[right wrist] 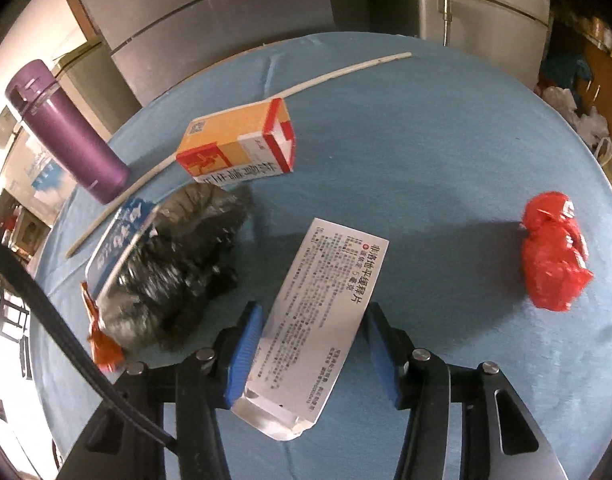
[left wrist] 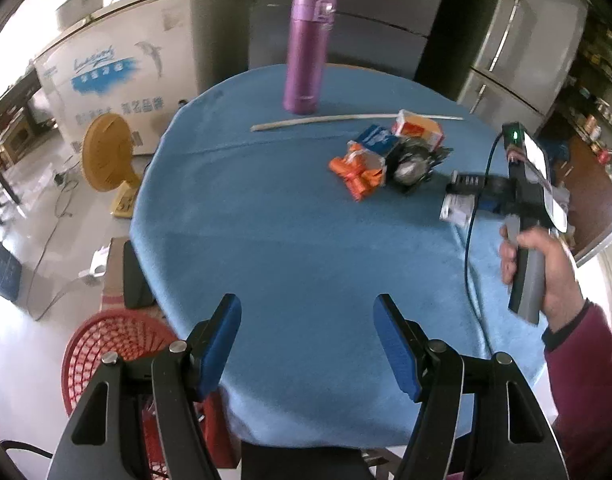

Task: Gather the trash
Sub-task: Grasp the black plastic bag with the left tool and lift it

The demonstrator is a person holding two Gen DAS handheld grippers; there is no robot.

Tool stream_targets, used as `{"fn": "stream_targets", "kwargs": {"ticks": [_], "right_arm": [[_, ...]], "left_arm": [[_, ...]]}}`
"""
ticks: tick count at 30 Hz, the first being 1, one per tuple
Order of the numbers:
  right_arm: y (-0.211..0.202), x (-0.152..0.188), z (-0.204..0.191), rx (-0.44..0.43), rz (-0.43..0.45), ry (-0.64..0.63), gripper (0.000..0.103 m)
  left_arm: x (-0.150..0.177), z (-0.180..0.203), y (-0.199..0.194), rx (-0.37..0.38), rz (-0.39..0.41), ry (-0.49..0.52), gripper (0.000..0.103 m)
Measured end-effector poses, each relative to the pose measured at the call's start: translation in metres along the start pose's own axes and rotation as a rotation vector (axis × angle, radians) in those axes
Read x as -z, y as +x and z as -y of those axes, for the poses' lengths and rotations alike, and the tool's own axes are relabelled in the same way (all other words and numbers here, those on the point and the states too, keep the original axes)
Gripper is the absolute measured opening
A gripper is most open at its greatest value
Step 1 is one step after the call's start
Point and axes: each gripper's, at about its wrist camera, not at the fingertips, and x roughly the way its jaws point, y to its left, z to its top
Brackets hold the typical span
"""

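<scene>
Basket: red mesh basket (left wrist: 105, 344) stands off the table's near left edge, below the blue tablecloth (left wrist: 289, 240); judged the likely place for the trash, though the frames do not settle that.
Left gripper: the left gripper (left wrist: 308, 344) hangs above the near edge of the table, jaws wide, nothing between the blue pads.
Flask: a purple flask (left wrist: 306, 52) stands upright near the far edge, with a pale thin stick (left wrist: 346, 119) lying flat just in front of it.
Trash heap: orange wrapper (left wrist: 356, 174), blue packet (left wrist: 380, 138), crumpled black bag (right wrist: 181, 264) and an orange-and-white carton (right wrist: 237, 144) sit bunched together toward the far right of the cloth.
Right gripper: the right gripper (right wrist: 312, 354) points steeply down near the table's right edge, jaws narrowed around a white printed medicine box (right wrist: 322, 312). The left pad lies against the box's side; a sliver of gap shows at the right pad, so a firm hold cannot be confirmed.
Hand: a person's hand (left wrist: 546, 268) in a maroon sleeve grips the right tool's handle.
Red wrapper: a crumpled red wrapper (right wrist: 554, 252) lies alone, well apart, at the right edge.
Step in hand: pinching the white box off the cloth.
Next move: it calls for closing both pads squarely on the box's long sides, lifting clear, then carrying it to the bin; the light box may twist or slip if pinched unevenly.
</scene>
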Motion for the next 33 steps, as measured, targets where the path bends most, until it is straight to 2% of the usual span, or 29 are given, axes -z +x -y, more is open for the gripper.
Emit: {"fn": "stream_targets", "kwargs": {"ticks": [8,9,11,12,17,21,23,24,25,26,27,28,30,33], "right_arm": [[-0.03,0.033,0.044,-0.055,-0.029,0.01,0.052],[-0.033,0.038,0.048,-0.063,-0.03,0.01,0.051],[-0.042,0.046,0.056,-0.081,-0.019,0.005,0.04],[-0.046,0.049,0.059,-0.082,-0.02,0.001,0.039],[-0.059,0.063,0.072,-0.09,-0.02,-0.004,0.039],[-0.07,0.067,0.087,-0.159,-0.007,0.06,0.04],[-0.075,0.071,0.095,-0.172,0.009,0.083,0.04],[-0.075,0.071,0.096,-0.173,0.016,0.087,0.04],[-0.076,0.071,0.099,-0.171,0.021,0.094,0.04],[-0.078,0.072,0.102,-0.172,0.021,0.104,0.04],[-0.076,0.071,0.103,-0.176,0.02,0.112,0.04],[-0.077,0.072,0.105,-0.181,0.021,0.12,0.04],[-0.079,0.074,0.107,-0.183,0.027,0.131,0.04],[-0.08,0.074,0.109,-0.187,0.036,0.141,0.04]], "left_arm": [[-0.06,0.059,0.027,0.064,0.047,0.122,0.069],[-0.07,0.07,0.035,0.083,0.047,0.137,0.069],[-0.084,0.087,0.052,0.117,0.039,0.157,0.069],[-0.091,0.096,0.062,0.122,0.034,0.168,0.069],[-0.115,0.131,0.11,0.095,-0.005,0.237,0.069],[-0.123,0.143,0.132,0.068,-0.015,0.253,0.069],[-0.125,0.145,0.149,0.048,-0.046,0.249,0.06],[-0.126,0.147,0.156,0.051,-0.061,0.245,0.044],[-0.126,0.147,0.164,0.055,-0.088,0.245,0.034],[-0.126,0.147,0.168,0.044,-0.098,0.25,0.031],[-0.125,0.147,0.172,0.02,-0.108,0.251,0.023],[-0.125,0.144,0.176,0.013,-0.122,0.238,0.018],[-0.124,0.139,0.177,0.059,-0.126,0.193,0.015],[-0.116,0.138,0.167,0.06,-0.101,0.217,0.011]]}}
